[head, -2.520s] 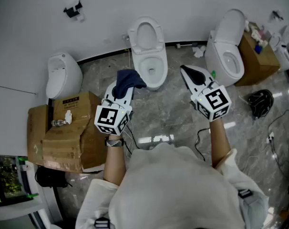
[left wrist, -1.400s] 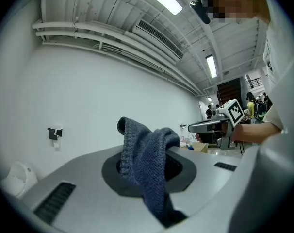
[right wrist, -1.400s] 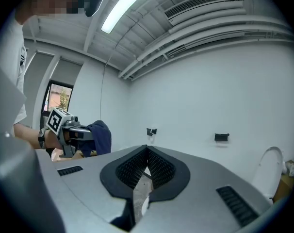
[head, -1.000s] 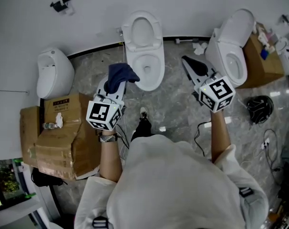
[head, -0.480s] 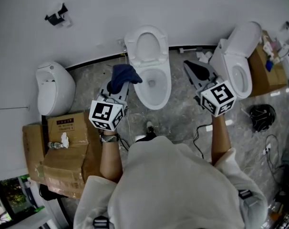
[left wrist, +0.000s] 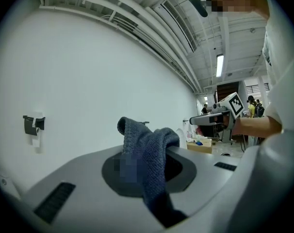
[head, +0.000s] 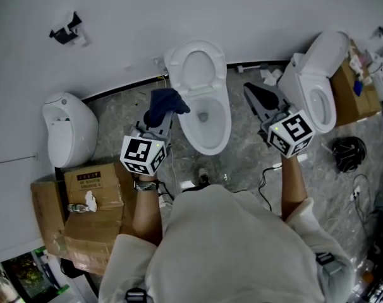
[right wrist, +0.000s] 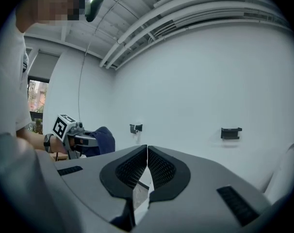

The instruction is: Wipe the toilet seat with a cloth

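Note:
A white toilet [head: 203, 93] with its lid raised stands against the wall in the head view, its seat [head: 207, 115] facing me. My left gripper [head: 161, 115] is shut on a dark blue cloth [head: 165, 105] [left wrist: 149, 157], held just left of the bowl and above the floor. My right gripper [head: 253, 96] [right wrist: 147, 152] is shut with nothing between its jaws, hanging right of the bowl. Both point level toward the white wall.
A second white toilet [head: 315, 84] stands at the right beside a cardboard box [head: 352, 90]. A white wall urinal [head: 68, 128] and stacked cardboard boxes [head: 84, 210] are at the left. Cables [head: 346, 153] lie on the grey marble floor. A black wall bracket [right wrist: 231, 132] shows ahead.
The person has walked toward the middle toilet. Both grippers now flank its bowl, and it sits closer in the head view. The cloth stays in the left gripper.

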Tool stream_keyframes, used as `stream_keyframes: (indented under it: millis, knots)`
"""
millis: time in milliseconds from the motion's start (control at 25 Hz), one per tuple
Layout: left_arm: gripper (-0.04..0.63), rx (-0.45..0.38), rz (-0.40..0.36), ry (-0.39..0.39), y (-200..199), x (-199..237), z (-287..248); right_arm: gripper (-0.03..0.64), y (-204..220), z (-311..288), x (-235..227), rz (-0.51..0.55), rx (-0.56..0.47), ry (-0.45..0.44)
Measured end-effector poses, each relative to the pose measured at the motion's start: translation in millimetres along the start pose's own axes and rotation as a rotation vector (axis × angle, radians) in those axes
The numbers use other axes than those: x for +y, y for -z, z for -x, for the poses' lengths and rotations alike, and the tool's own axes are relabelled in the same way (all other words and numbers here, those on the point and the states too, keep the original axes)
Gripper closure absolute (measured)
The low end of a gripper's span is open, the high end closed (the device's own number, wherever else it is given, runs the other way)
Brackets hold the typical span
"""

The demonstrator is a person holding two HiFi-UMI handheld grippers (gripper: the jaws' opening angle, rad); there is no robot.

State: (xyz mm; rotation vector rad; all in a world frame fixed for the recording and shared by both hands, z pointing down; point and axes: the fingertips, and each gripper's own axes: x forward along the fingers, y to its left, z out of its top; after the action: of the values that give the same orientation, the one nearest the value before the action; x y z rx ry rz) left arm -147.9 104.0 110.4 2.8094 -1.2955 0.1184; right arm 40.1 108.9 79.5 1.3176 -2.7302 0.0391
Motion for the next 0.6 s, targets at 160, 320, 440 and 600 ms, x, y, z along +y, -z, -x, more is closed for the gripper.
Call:
stream_keyframes:
  millis: [160,320,440,600]
  knots:
    - [0.555,0.012,0.012,0.015,5,22,-14,0.588,4,-14,-5,-0.024,0.015,0.02]
    - [0.555,0.012,0.02,0.025,7,39,-28,0.588,8,-24,-16,-0.055,-0.007,0.058]
    - [0.555,0.021,0.025,0.03,13,46,-38,0.588,16,-32,-23,-0.024,0.01,0.09]
    - [0.555,0.037,0.039,0.026,23,50,-56,0.588,29,-46,-35,-0.014,0.035,0.095]
